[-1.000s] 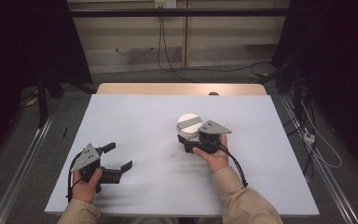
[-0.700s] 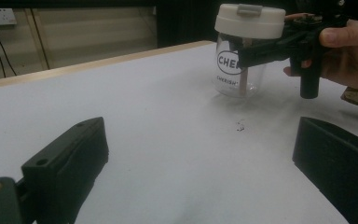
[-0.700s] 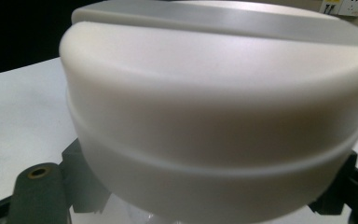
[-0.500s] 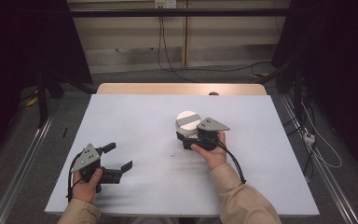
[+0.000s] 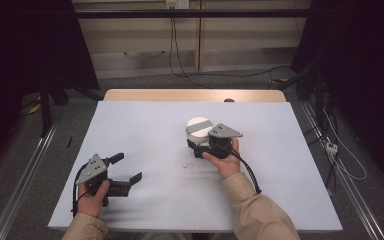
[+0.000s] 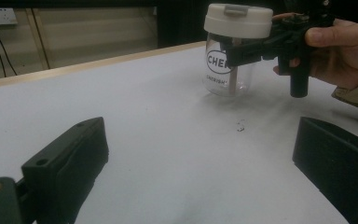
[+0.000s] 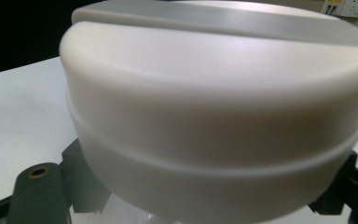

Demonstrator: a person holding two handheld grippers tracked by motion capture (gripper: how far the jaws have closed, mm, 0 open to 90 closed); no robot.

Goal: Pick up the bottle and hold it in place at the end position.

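We hold a pair of tongs in each hand over the white bench [image 5: 145, 130]. Our right tongs [image 5: 200, 145] are near the middle of the bench, a bit toward its far edge. They are clamped on the clear jar [image 6: 223, 74], just under its big white lid [image 5: 198, 125]. In the left gripper view the black jaws hug the glass right below the lid, one on each side. The jar stands upright, and its bottom looks to be on the bench or just above it; we cannot tell which. Dark letters in an oval are printed on the glass. The lid has a grey strip across its top. In the right gripper view the lid [image 7: 214, 102] is very close to the camera.

Our right hand [image 5: 225, 157] grips the tongs from the near side, with the fingers curled around the handle. The right forearm in a tan sleeve [image 5: 260, 210] comes up from the near edge of the bench and leans a little to the left. A black cable runs back along the sleeve.

Our left tongs [image 5: 125, 170] are near the near left corner of the bench, well apart from the jar. Their jaws are wide apart and hold nothing. They point to the right, toward the middle of the bench. Our left hand [image 5: 95, 192] wraps the handle from below, low over the bench.

A tiny dark speck [image 6: 240, 126] lies on the bench near the jar.
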